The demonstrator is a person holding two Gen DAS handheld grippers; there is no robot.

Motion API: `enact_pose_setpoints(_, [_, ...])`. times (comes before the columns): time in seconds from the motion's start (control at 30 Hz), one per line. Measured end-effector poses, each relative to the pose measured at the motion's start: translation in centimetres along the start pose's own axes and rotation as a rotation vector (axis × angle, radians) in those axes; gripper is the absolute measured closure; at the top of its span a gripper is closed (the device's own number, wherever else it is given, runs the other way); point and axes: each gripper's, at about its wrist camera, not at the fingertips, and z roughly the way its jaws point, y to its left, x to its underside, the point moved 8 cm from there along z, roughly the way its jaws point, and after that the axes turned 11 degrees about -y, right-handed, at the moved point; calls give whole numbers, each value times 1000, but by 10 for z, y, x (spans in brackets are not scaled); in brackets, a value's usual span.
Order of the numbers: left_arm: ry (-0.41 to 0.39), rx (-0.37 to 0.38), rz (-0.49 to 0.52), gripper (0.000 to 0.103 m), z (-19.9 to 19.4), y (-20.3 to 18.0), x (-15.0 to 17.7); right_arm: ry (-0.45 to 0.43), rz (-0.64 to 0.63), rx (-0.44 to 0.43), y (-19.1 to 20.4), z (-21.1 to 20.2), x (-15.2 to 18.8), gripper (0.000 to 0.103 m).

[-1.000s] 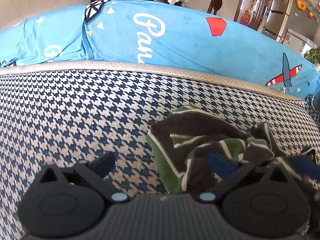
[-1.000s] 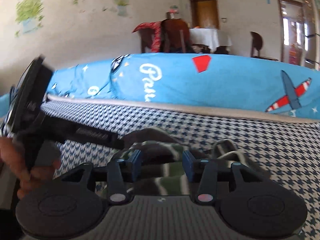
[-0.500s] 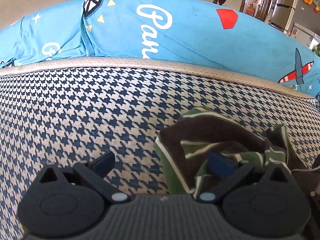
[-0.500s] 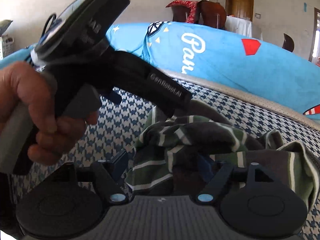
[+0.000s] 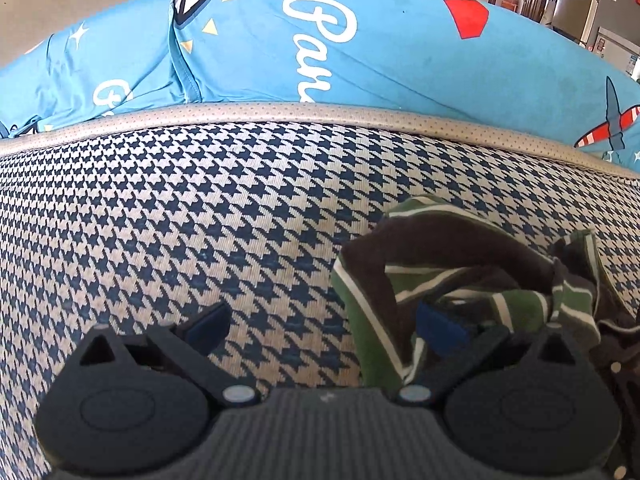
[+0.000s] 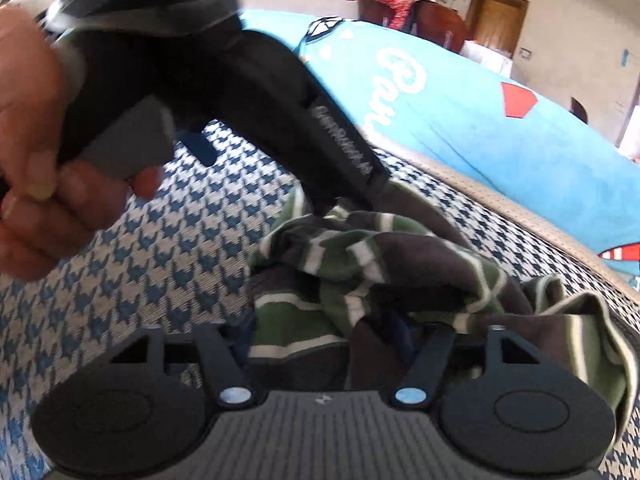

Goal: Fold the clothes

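Left wrist view: left gripper (image 5: 320, 326) jaws spread wide, striped garment (image 5: 460, 272) over one jaw; right gripper (image 6: 324, 336) jaws grasping the garment (image 6: 360, 264) between them.

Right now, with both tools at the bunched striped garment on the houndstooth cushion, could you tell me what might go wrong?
The striped garment is crumpled in overlapping layers, so a pinch may catch several at once and lift a wad, not an edge. The left tool is wide open with only one finger in the folds, so closing could miss. The two tools crowd the same spot; the right tool could knock the left.
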Motion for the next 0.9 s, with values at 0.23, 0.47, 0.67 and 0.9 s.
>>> enact_pose_setpoints(0.23, [-30,-4,3,0,-8,0,-3,-45,120,49,-32,-4,-12,77])
enact_pose_setpoints(0.47, [-69,-21,17,0,-15,0,-9,-90,275,141,-69,-10,-24,79])
enact_pose_setpoints(0.67, [-85,-16,32,0,-18,-3,-12,-98,453,266,-106,-26,-25,79])
enact_pose_setpoints(0.9, [-80,0,61,0,-19,-11,-9,-58,631,403,-160,-43,-11,79])
